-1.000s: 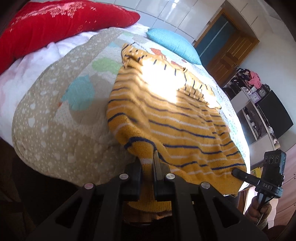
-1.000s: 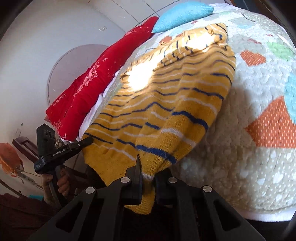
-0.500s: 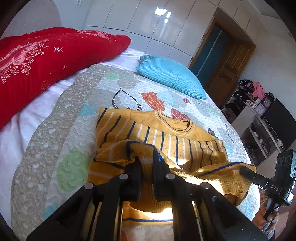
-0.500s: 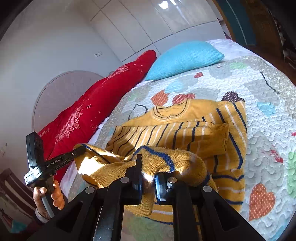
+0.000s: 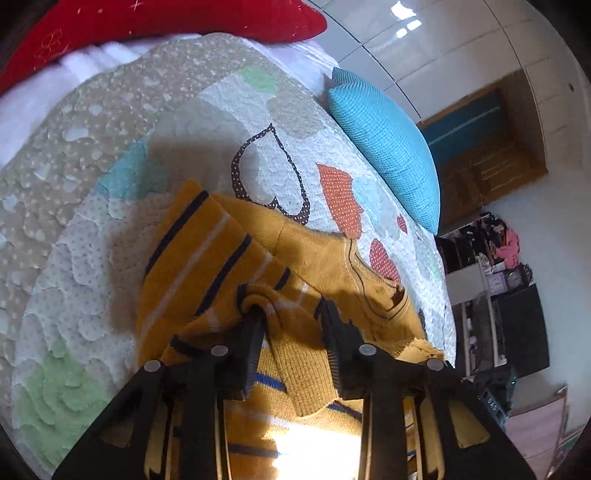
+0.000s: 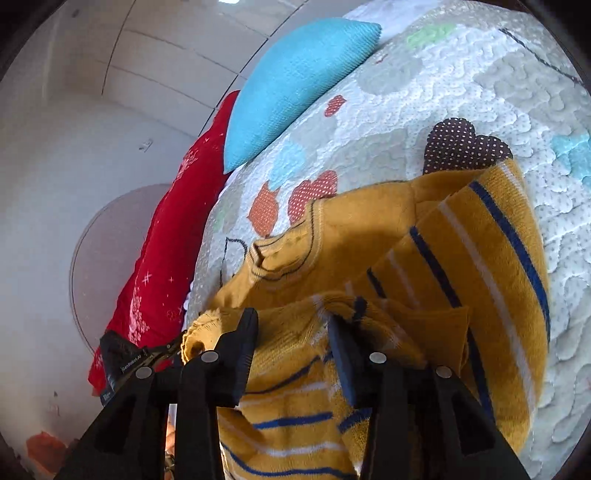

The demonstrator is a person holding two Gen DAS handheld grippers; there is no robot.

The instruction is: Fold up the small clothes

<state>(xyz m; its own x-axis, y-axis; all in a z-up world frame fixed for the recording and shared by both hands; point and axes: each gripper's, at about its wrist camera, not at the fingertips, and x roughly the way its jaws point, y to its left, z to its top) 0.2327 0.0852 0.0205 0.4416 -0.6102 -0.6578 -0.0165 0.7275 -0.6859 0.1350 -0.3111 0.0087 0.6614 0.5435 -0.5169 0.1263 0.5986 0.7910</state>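
A small yellow knit sweater (image 5: 207, 258) with navy and white stripes lies on the patchwork quilt (image 5: 92, 155), its bottom hem folded up over the body toward the collar (image 5: 373, 280). My left gripper (image 5: 291, 321) is open, its jaws standing apart just above the folded hem corner. My right gripper (image 6: 291, 325) is open too, over the other hem corner of the sweater (image 6: 491, 236). The hem cloth lies loose between both pairs of fingers. The left gripper also shows at the left edge of the right wrist view (image 6: 125, 365).
A blue pillow (image 5: 388, 147) and a red pillow (image 5: 155, 18) lie at the head of the bed. A wooden door (image 5: 480, 147) and shelves with clutter (image 5: 498, 266) stand beyond the bed's right side. A white wall (image 6: 74, 129) is on the left.
Both grippers carried the hem up over the sweater toward the collar, lowered it onto the body, and opened, letting go of the cloth.
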